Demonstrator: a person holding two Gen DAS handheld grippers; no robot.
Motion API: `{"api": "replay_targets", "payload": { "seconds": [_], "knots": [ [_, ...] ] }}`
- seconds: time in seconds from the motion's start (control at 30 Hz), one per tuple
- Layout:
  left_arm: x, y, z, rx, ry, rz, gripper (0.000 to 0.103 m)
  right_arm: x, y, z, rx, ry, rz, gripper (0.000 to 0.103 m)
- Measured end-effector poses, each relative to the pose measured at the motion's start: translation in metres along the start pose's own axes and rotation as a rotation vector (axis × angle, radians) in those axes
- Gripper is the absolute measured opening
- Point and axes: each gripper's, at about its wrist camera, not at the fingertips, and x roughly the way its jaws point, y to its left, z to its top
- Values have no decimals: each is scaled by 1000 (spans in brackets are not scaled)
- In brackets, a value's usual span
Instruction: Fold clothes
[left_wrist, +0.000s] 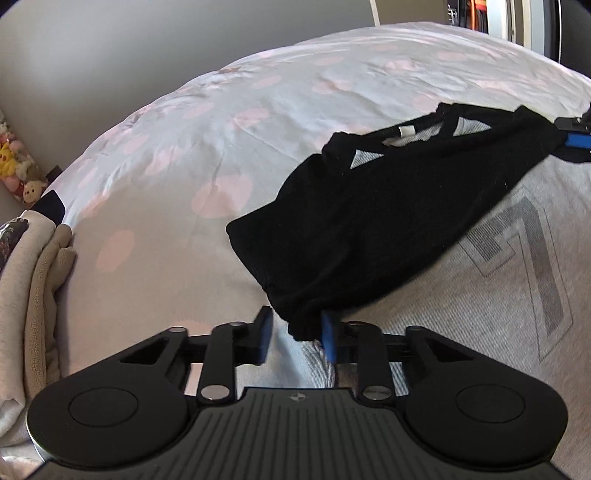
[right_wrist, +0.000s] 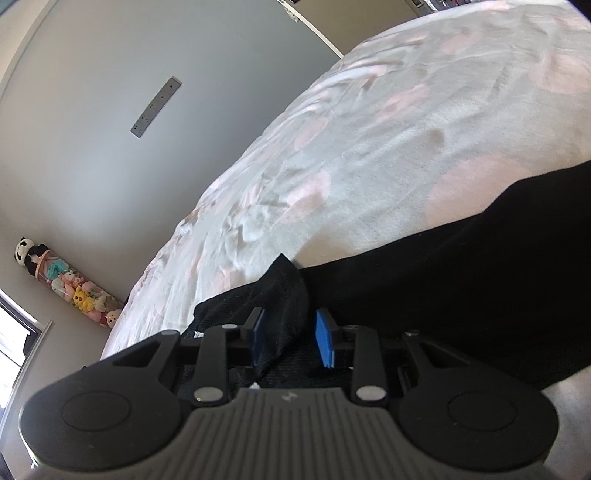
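Note:
A grey top with a dark angular print (left_wrist: 517, 266) lies on the bed. Its black sleeve and shoulder part (left_wrist: 351, 221) is folded across it. The sleeve's cuff (left_wrist: 303, 325) sits between the jaws of my left gripper (left_wrist: 296, 336); the right blue pad touches it and a gap shows at the left pad, so it is open. My right gripper (right_wrist: 290, 341) is shut on a bunched fold of the black cloth (right_wrist: 284, 295). In the left wrist view the right gripper (left_wrist: 572, 134) holds the black part at the far right edge.
The bed's cover (left_wrist: 221, 129) is pale with pink spots. A pile of beige folded clothes (left_wrist: 29, 295) lies at the left edge of the bed. A clear tube of plush toys (right_wrist: 74, 291) stands against the wall (right_wrist: 110, 166) beyond.

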Motion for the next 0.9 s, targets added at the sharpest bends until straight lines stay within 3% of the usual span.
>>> {"api": "replay_targets", "payload": {
  "seconds": [0.13,0.4,0.57,0.8,0.9],
  "knots": [
    [-3,1,0,-11,-8,12,8,0,-1,0,4,-5,-6,8],
    [-12,14,-1,-34,-1,33,7,-28,17,15,26,22,-51,7],
    [-2,14,-11,-19,34,46,6,-29,11,9,1,93,-145,7],
    [2,13,-20,-32,57,20,7,-23,8,2,-15,113,-182,8],
    [-9,24,-19,-94,57,-48,22,-32,11,8,-16,62,-195,18]
  ]
}}
